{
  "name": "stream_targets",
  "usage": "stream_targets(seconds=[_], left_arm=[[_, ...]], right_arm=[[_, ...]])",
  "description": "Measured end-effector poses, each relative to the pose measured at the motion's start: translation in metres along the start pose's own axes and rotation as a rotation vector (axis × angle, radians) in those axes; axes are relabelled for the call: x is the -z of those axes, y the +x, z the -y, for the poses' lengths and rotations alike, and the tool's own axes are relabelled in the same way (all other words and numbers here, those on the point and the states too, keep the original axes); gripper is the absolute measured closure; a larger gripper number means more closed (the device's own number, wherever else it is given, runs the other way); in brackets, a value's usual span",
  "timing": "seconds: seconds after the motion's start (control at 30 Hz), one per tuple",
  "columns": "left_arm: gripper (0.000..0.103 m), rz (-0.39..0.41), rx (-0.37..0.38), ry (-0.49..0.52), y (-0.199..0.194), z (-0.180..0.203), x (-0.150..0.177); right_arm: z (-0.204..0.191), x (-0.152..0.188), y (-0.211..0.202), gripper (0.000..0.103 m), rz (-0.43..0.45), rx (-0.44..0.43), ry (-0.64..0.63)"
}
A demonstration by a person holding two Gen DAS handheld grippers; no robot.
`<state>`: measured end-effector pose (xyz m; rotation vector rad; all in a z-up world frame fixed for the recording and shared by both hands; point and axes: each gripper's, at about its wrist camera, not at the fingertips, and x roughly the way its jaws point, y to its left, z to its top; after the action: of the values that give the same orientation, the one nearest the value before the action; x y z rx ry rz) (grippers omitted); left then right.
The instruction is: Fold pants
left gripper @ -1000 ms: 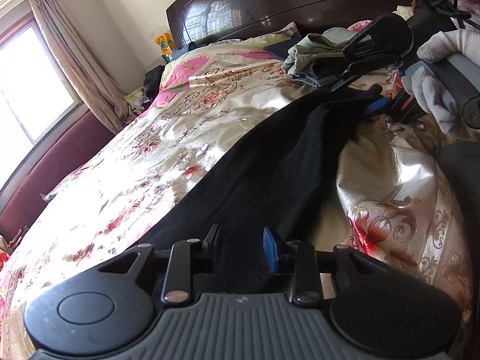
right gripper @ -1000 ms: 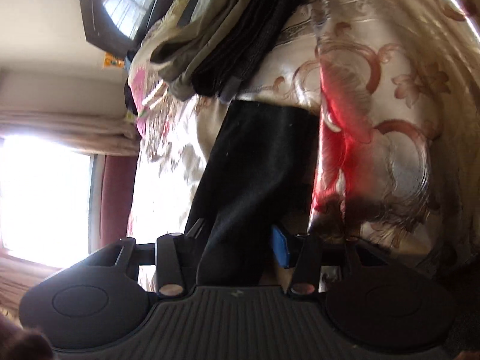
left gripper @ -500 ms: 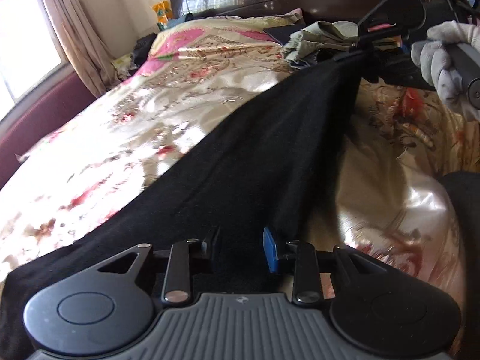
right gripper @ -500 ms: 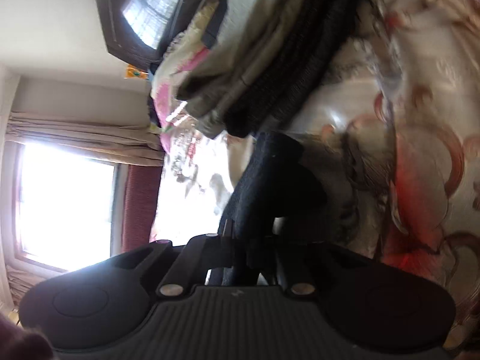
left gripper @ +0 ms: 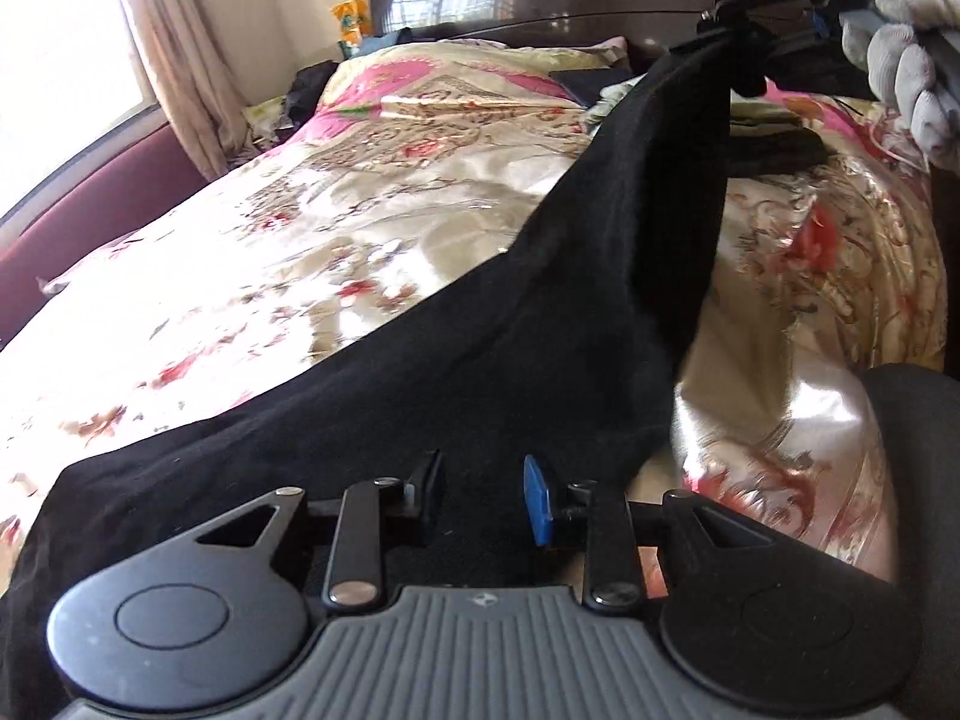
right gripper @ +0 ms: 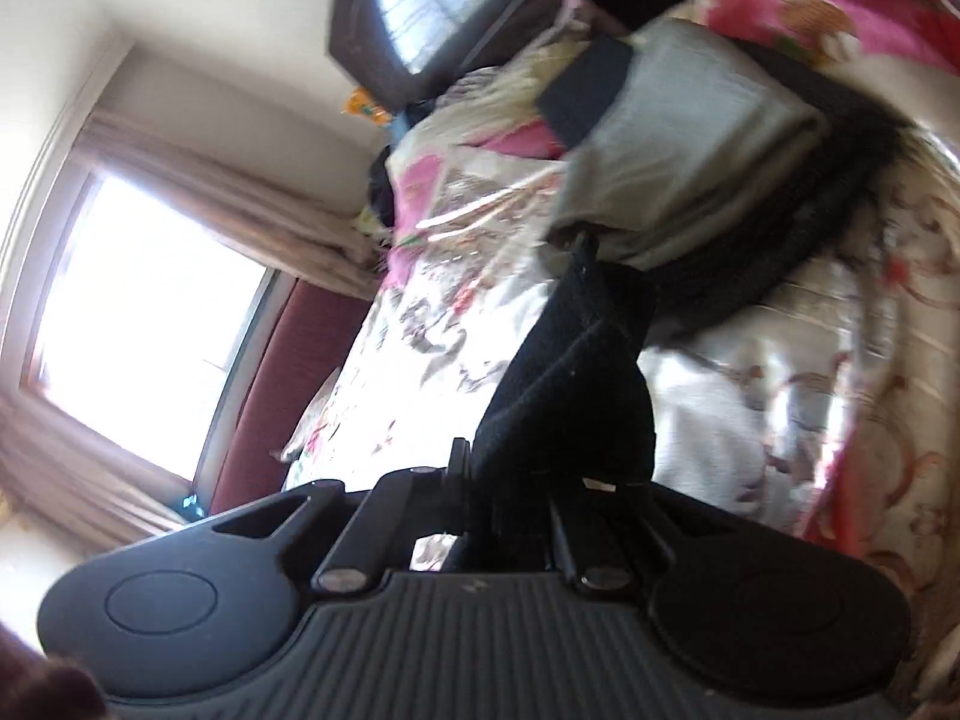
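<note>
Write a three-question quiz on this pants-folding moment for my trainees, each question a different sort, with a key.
1. True or false: the right gripper holds one end of the black pants lifted above the bed.
2. The left gripper is: A) shut on the pants; B) open, with the pants beneath its fingers; C) holding a pillow.
3. Fill in: beyond the pants in the right wrist view lies a pile of folded ____.

Key: 1 true; 2 B; 3 clothes.
</note>
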<state>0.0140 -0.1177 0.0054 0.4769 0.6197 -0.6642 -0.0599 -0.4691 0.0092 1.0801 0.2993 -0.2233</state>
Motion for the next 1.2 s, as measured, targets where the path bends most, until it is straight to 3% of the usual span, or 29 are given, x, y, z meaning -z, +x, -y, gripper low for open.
stream_targets(seconds=[0.17, 0.3, 0.43, 0.5, 0.67, 0.87, 1.0, 1.1, 1.2], left_arm=[[0.058, 0.03, -0.137, -0.104, -0.02, -0.046, 0.022], [0.058, 0.019, -0.218, -0.23, -0.038, -0.093, 0.05], [0.058, 0.008, -0.336, -0.295, -0.06, -0.124, 0.087], [0.058, -0.001, -0.393, -0.339, -0.069, -0.134, 0.107], [0.057, -0.009, -0.438, -0.451, -0.091, -0.15, 0.142], [0.052, 0.025, -0.488, -0.488, -0.112, -0.154, 0.15], [0.052, 0.044, -0.489, -0.546, -0.125, -0.16, 0.156], [0.052, 0.052, -0.484, -0.611, -0.133, -0.167, 0.163], [0.051, -0.012, -0.423, -0.709, -0.12, -0.181, 0.169]], right_arm=[[-0.109, 0.053, 0.027, 0.095, -0.146, -0.143, -0.269], [-0.176, 0.133, 0.063, 0.095, -0.318, -0.208, -0.448], [-0.221, 0.22, 0.09, 0.095, -0.479, -0.273, -0.563], [-0.239, 0.26, 0.099, 0.095, -0.514, -0.284, -0.656], [-0.27, 0.358, 0.116, 0.095, -0.649, -0.314, -0.882], [-0.306, 0.434, 0.099, 0.095, -0.662, -0.376, -1.125], [-0.308, 0.463, 0.102, 0.095, -0.708, -0.381, -1.24], [-0.314, 0.465, 0.099, 0.095, -0.661, -0.402, -1.279], [-0.325, 0.453, 0.097, 0.095, -0.63, -0.404, -1.243]])
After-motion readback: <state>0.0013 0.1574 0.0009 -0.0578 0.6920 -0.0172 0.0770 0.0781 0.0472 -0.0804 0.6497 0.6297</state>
